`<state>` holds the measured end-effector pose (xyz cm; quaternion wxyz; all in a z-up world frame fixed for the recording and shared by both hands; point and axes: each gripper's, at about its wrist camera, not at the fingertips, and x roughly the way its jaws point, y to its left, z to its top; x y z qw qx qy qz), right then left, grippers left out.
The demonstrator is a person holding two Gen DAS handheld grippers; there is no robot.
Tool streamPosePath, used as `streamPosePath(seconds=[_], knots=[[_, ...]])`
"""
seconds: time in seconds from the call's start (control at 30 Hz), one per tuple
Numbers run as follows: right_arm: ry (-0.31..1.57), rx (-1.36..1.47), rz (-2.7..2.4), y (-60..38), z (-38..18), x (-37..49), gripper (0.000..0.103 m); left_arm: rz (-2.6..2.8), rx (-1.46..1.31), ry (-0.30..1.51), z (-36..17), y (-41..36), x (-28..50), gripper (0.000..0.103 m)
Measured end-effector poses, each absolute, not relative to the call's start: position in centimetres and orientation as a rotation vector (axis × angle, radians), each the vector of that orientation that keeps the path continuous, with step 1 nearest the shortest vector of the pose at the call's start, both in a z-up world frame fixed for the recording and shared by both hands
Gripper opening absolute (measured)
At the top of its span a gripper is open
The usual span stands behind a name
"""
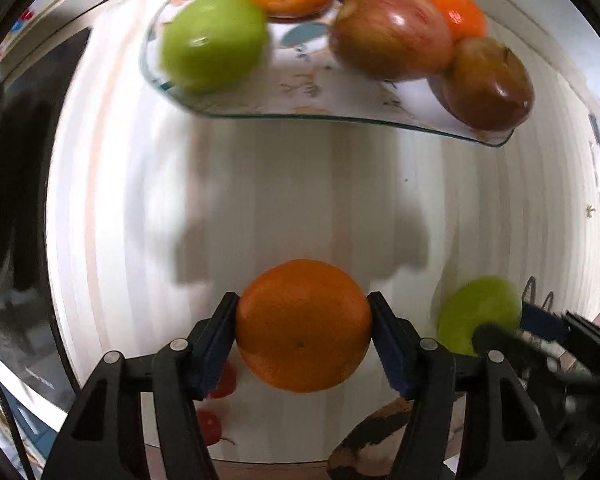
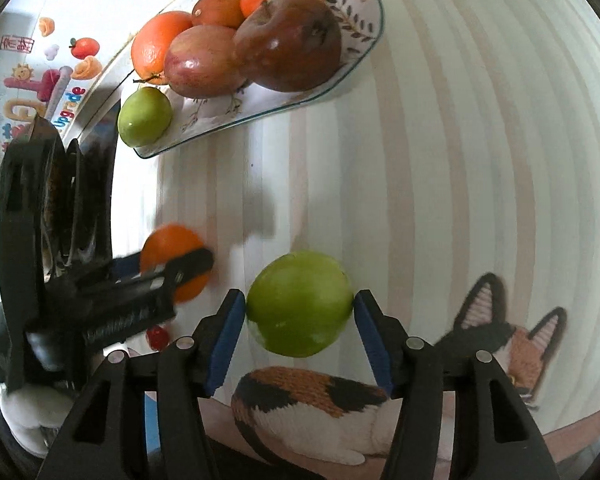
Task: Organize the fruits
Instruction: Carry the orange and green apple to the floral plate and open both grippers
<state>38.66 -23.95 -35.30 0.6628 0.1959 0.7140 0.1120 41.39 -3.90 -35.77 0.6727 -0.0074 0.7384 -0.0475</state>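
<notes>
Straddling an orange [image 1: 303, 326], the left tongs [image 1: 303, 340] had both blue pads pressed against the fruit's sides, clamped on it above the striped cloth of the table [image 1: 284, 200]. From the right wrist view that same orange [image 2: 175, 261] showed as a blur behind the left tool's black finger, just left of a green apple [image 2: 300, 304]. The right tongs [image 2: 299, 330] bracketed this apple: the left pad met its skin, while the right pad stood at its edge, and whether it pressed there could not be told. The left wrist view caught the apple [image 1: 476, 314] low at the right, blurred, with the right tool's dark finger across it.

Farther off on the table sat a leaf-patterned plate [image 2: 356, 20], also seen in the left view [image 1: 300, 92]. It carried several oranges, two red apples [image 2: 288, 42] and another green apple [image 2: 145, 117] near its end. A woven cat figure [image 2: 380, 400] showed on the cloth below the right tongs
</notes>
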Motion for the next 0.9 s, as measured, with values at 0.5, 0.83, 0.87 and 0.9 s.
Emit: streamPosePath(seconds=[0.5,0.83,0.87,0.9], knots=[[1.652,0.368,0.273,-19.6,-36.9,39.8,0.060,-0.084,-0.079,1.636,-35.1,-2.2,40.5,0.062],[1.542,0.460,0.250,-22.5,-33.2,40.7,0.059,-0.116,-0.143,1.513,-27.7,-1.5,43.3,0.062],[1.519,0.474,0.247,-23.0,-32.3,41.2,0.059,-0.119,-0.151,1.489,-26.4,-1.2,44.1,0.062],[1.491,0.488,0.242,-23.6,-31.2,41.9,0.059,-0.116,-0.155,1.474,-25.5,-1.1,44.7,0.062]])
